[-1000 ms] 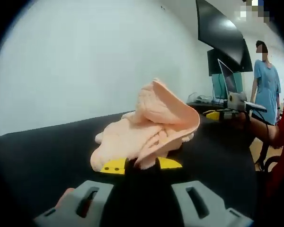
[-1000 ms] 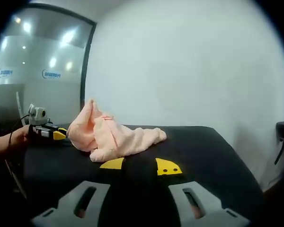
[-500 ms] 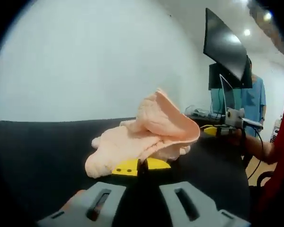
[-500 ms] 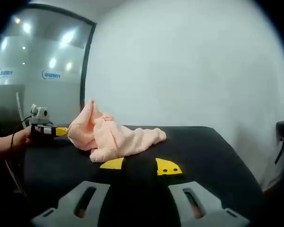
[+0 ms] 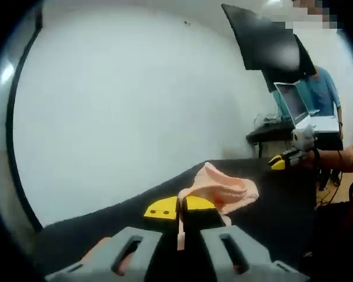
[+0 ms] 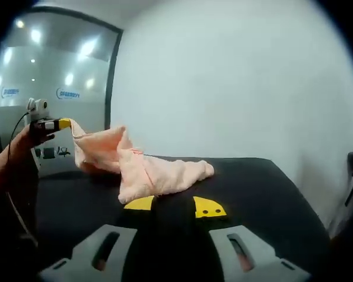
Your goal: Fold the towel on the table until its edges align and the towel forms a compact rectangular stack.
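Two handheld grippers work over a black table (image 6: pixel 253 188) set against a plain white wall. We have the left gripper (image 5: pixel 180 209) pinched closed on a corner of the peach towel (image 5: pixel 223 191); in the left gripper view a thin strip of cloth hangs down between its yellow-tipped jaws. In the right gripper view that same left gripper (image 6: pixel 47 124), with a hand behind it, sits high at the left, raised above the table, with the towel (image 6: pixel 147 170) stretching from it in a slope down to the tabletop. We judge the corner is held up so the crumpled cloth can unfurl and its edges be found before folding.

Most of the towel lies bunched on the table, just beyond the right gripper (image 6: pixel 170 205). Our right gripper has its jaws parted, holds nothing, and hovers low near the cloth, likely waiting to take a second corner. In the left gripper view it (image 5: pixel 288 157) appears at the far right edge of the table.

Behind, a person in blue stands by a laptop (image 5: pixel 297 106).

No fold has been made yet.
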`<state>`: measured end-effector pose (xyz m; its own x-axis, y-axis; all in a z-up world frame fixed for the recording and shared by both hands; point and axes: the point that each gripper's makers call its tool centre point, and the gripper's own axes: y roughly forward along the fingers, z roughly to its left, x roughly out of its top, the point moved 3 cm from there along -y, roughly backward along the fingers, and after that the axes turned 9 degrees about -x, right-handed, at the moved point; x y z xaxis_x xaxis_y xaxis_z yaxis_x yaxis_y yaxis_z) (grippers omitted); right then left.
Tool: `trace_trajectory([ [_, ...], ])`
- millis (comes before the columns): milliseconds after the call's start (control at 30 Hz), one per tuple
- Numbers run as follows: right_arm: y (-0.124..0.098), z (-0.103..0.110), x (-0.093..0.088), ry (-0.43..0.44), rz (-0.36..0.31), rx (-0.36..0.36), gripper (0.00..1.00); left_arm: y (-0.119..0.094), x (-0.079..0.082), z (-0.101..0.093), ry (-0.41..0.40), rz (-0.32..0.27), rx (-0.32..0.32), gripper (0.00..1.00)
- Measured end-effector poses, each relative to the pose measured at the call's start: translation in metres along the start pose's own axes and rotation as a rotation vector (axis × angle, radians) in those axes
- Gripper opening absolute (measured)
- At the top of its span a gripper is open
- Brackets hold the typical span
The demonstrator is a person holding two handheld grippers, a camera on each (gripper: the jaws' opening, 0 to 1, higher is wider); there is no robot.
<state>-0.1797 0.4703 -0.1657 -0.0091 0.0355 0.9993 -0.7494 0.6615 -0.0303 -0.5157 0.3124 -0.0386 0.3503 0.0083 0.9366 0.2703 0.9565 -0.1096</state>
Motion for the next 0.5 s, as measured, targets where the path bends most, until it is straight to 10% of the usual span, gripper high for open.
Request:
trace_trajectory([
  [167,0.031,0.037,0.039,0.096,-0.026,0.123,0.20,-0.022,0.005,0.009,0.084,0.085,0.039,0.00],
  [267,0.061,0.077,0.066,-0.023,-0.078,0.259,0.20,-0.035,0.003,0.019,0.133,0.131,0.079,0.00],
  [367,0.102,0.098,0.058,-0.144,-0.011,0.301,0.20,-0.044,0.003,0.025,0.114,0.130,0.112,0.00],
  [500,0.157,0.098,0.044,-0.044,0.081,0.322,0.21,-0.049,0.000,0.025,0.120,0.127,0.109,0.00],
])
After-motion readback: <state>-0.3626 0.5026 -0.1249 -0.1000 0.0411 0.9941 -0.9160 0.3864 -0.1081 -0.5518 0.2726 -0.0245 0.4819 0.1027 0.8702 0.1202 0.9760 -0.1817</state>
